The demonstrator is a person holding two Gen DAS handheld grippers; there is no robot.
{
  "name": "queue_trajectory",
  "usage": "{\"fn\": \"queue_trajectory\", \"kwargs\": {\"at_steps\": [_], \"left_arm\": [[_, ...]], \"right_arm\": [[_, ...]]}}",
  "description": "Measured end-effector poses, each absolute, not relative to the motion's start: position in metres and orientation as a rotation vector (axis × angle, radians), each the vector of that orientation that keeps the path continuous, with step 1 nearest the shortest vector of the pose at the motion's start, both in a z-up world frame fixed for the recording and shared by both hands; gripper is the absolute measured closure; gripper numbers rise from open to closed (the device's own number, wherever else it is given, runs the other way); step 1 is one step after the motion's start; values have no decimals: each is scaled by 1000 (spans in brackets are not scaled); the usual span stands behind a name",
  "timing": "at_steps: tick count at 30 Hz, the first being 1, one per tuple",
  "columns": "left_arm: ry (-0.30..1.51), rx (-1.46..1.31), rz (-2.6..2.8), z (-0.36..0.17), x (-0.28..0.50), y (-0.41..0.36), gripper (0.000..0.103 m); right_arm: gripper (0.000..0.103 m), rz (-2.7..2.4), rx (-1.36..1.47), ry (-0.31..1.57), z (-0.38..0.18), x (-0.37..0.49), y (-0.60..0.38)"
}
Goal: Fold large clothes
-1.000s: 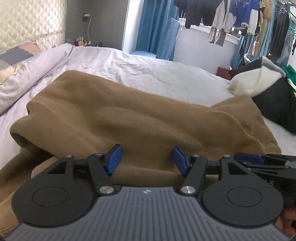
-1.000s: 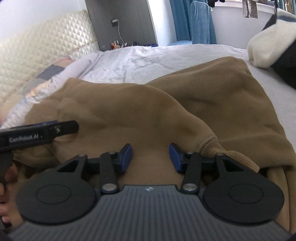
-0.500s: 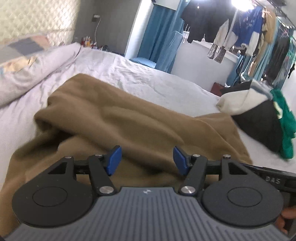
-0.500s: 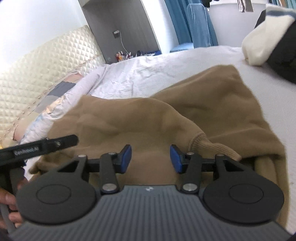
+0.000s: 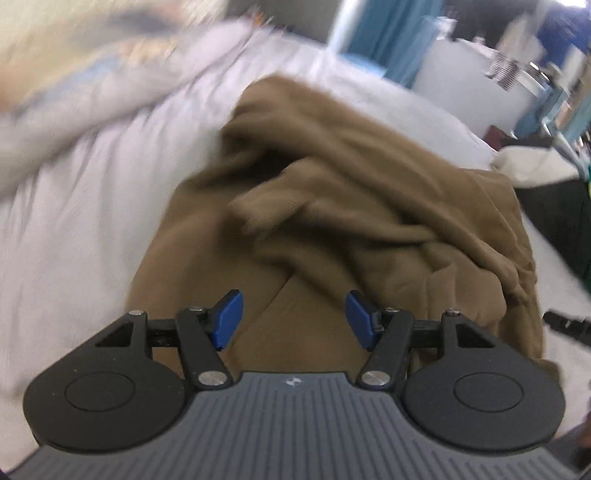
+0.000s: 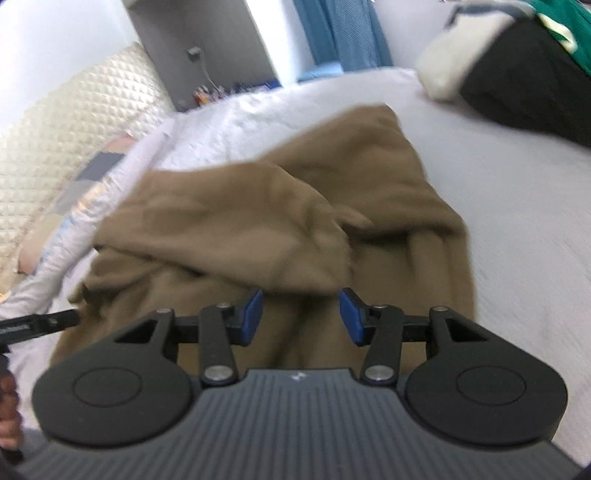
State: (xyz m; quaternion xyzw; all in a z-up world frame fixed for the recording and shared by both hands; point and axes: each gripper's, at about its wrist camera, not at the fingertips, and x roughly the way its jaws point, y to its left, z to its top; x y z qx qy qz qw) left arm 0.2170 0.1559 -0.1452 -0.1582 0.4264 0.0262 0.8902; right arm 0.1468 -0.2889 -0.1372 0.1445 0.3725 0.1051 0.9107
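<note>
A brown garment (image 5: 369, 206) lies in a loose heap on the white bed (image 5: 81, 229), folded over itself with one ribbed cuff (image 5: 266, 206) lying on top near the middle. In the right wrist view the same garment (image 6: 280, 229) spreads from just under the fingers up toward the middle of the bed, thick folds crossing it.

No writing on the garment can be read. The black bar of the other tool at the left edge of the right wrist view carries a pale label, but it is too blurred to make out.

The left gripper (image 5: 293, 319) hangs over the near edge of the garment, tilted down at it. Its blue pads (image 5: 229, 319) stand well apart, with only flat brown cloth showing in the gap behind them; nothing is pinched and the pads do not seem to touch the cloth.

The right gripper (image 6: 301, 317) sits just in front of a fold of the garment, its blue pads (image 6: 253, 315) parted somewhat less than the left's. The fold reaches down to the fingertips, but whether it touches them I cannot tell; nothing is clamped between them.

Beyond the garment, a pile of clothes (image 6: 517, 62) in black, cream and green lies on the far right of the bed, and a quilted headboard (image 6: 55, 147) stands to the left, beside a patterned pillow (image 6: 74, 192). Blue curtains (image 6: 343, 33) hang at the back.
</note>
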Motion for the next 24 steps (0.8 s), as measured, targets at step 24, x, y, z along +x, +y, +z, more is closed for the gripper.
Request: {"fn": "queue_trajectory", "kwargs": {"at_steps": [24], "left_arm": [[1052,-511,295,-166,173,228,32]], "right_arm": [[17,148,418,1092,-158,128,-343]]}}
